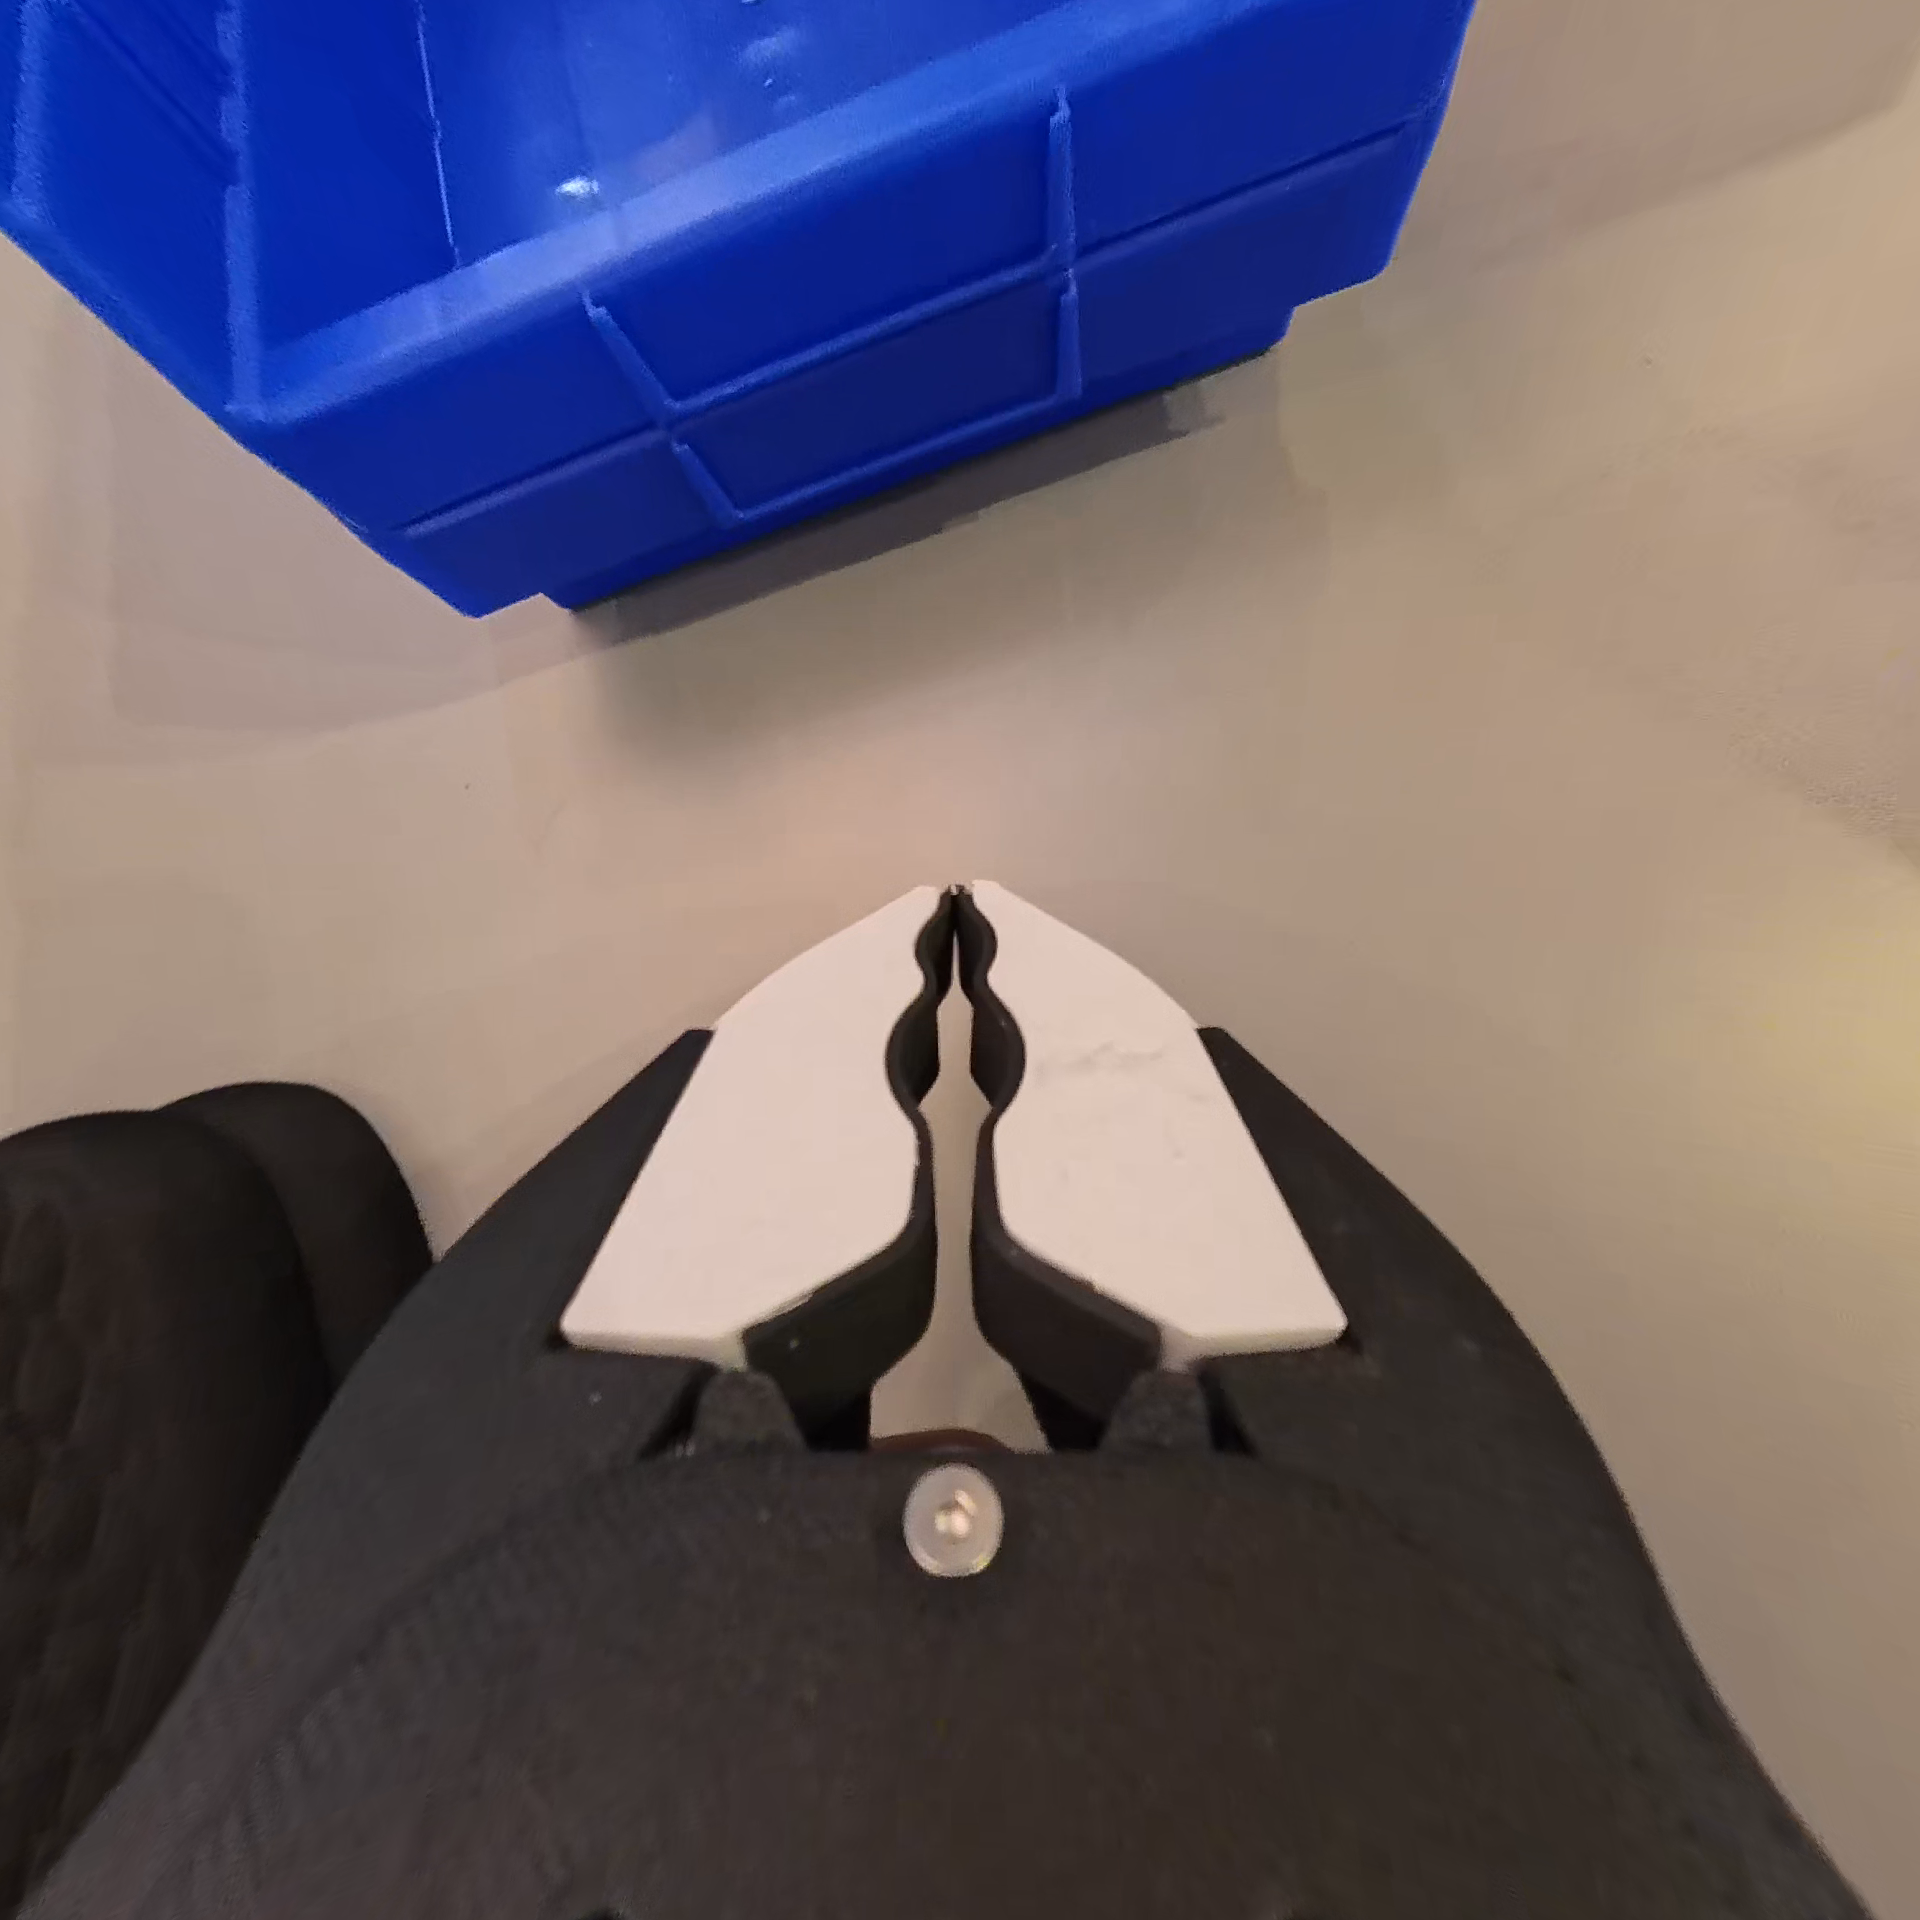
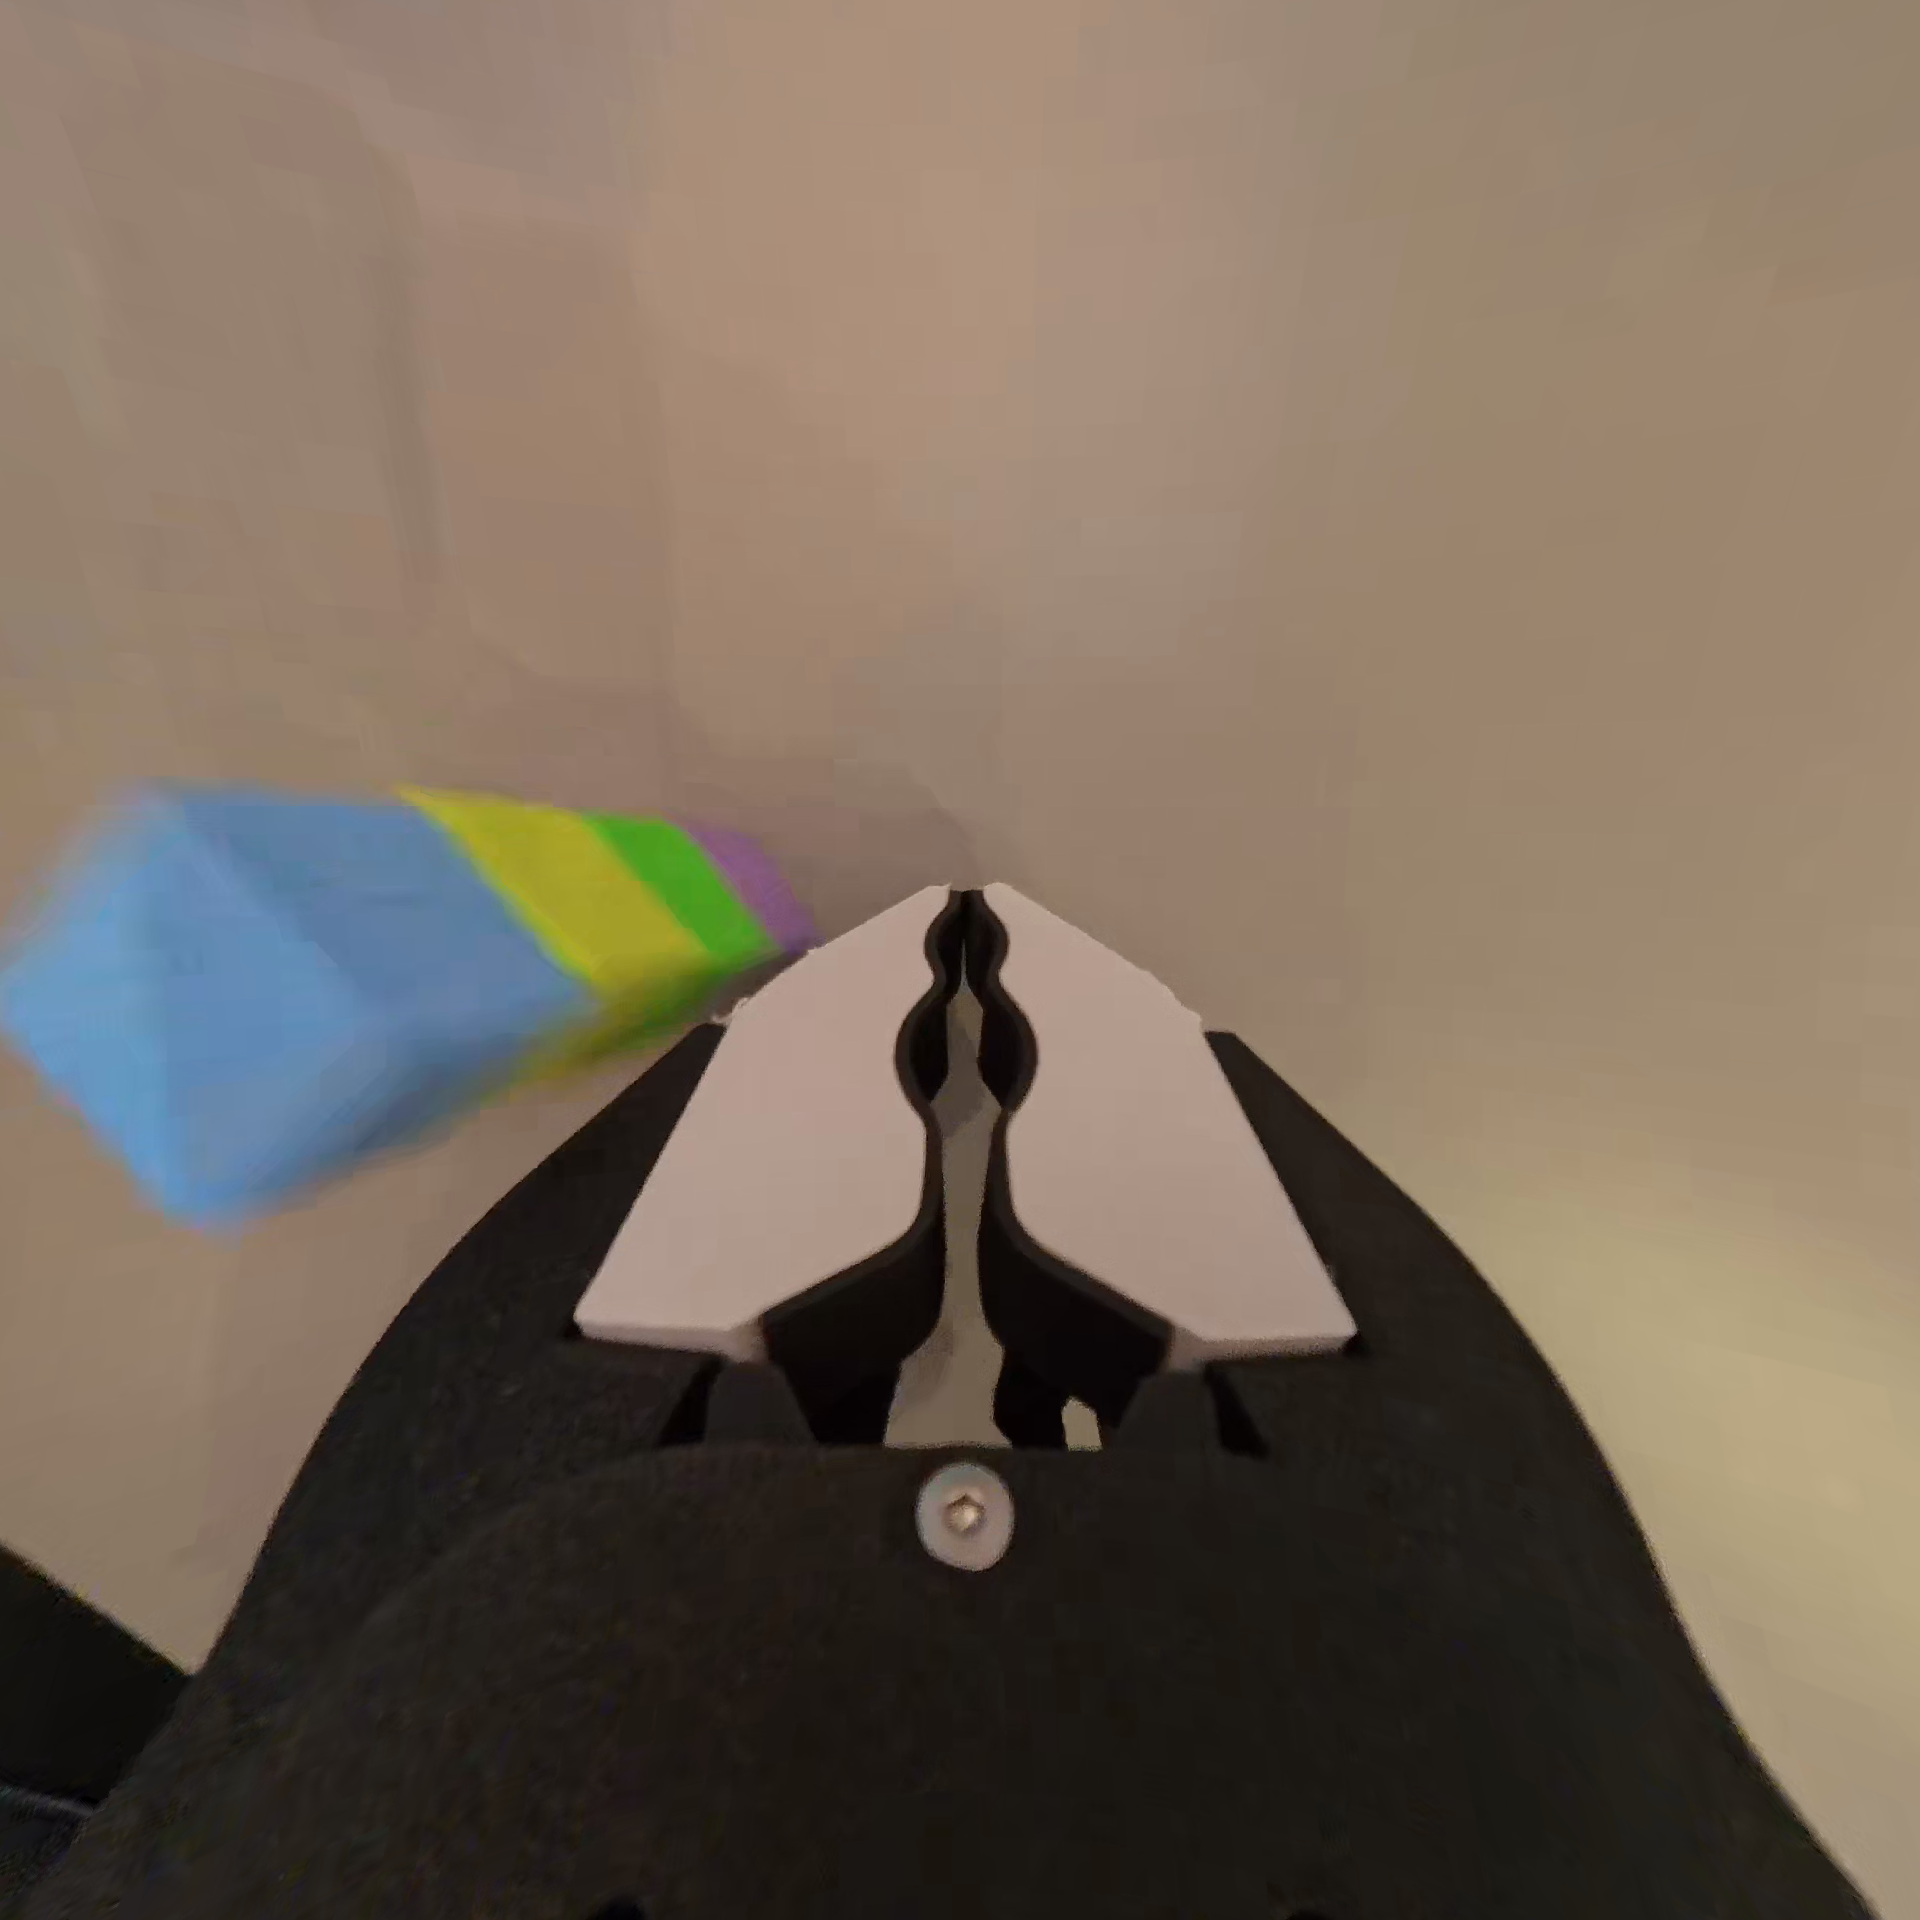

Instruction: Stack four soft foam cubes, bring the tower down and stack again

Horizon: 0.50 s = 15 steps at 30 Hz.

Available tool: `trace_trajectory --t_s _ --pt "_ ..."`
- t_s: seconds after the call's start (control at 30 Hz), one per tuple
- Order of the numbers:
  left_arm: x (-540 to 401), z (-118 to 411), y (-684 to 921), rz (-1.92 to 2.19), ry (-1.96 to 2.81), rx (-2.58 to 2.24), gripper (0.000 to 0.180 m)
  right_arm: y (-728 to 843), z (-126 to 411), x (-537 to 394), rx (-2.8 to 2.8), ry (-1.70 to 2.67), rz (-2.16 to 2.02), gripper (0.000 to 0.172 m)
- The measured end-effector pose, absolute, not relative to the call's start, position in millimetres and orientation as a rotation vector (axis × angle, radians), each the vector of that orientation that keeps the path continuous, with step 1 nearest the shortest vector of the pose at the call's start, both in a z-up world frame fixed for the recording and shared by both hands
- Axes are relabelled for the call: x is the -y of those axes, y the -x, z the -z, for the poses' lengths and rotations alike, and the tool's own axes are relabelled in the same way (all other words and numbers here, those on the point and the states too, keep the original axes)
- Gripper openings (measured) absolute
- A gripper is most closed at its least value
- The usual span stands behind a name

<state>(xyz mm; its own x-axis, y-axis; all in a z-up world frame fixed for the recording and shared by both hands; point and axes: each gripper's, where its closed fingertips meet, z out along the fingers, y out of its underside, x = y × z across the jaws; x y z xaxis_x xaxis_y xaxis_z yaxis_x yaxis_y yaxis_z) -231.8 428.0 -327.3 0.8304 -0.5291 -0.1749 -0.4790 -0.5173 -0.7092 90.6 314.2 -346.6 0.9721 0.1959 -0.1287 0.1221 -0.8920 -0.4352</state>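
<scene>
- Your left gripper (image 1: 954, 891) has its jaws pressed together at the tips with nothing between them. It hovers over bare beige tabletop (image 1: 1351, 727), pointed toward the blue plastic bin (image 1: 727, 312) just ahead.
- That bin sits at an angle to you, its ribbed outer wall facing the gripper. What can be seen of its interior appears to hold no cube, so the left side looks parked out of the way.
- Your right gripper (image 2: 964, 891) is likewise closed on nothing, tips meeting.
- The tower (image 2: 416, 966) stands just to the left of the right gripper's white fingers (image 2: 810, 1091), seen from steeply above. Top to bottom it runs blue cube (image 2: 281, 987), yellow cube (image 2: 582, 894), green cube (image 2: 686, 883), purple cube (image 2: 769, 883).
- All four cubes are in one column, so the first stack reads as done. The column is smeared with motion blur, and whether it is already tipping cannot be told.
- Closed jaws suit a push better than a pick: a shut pair of fingers makes one stiff blunt edge. That fits the knock-down step, judging by how close the left finger is to the lower cubes; contact itself is not clear.
- Expect soft foam to bounce and scatter once it falls, possibly toward the bin, so keep the sweep low and gentle.
</scene>
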Motion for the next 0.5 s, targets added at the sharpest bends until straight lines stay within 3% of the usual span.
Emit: trace_trajectory --t_s 0.17,0.5 --pt "-431.3 324.7 237.8 0.084 2.202 -0.712 0.000 -17.9 323.0 -339.5 0.413 2.608 -0.309 0.000" --pt "-433.4 326.2 243.3 0.107 2.212 -0.679 0.000 -35.4 303.8 -311.1 0.525 2.518 -0.326 0.002"
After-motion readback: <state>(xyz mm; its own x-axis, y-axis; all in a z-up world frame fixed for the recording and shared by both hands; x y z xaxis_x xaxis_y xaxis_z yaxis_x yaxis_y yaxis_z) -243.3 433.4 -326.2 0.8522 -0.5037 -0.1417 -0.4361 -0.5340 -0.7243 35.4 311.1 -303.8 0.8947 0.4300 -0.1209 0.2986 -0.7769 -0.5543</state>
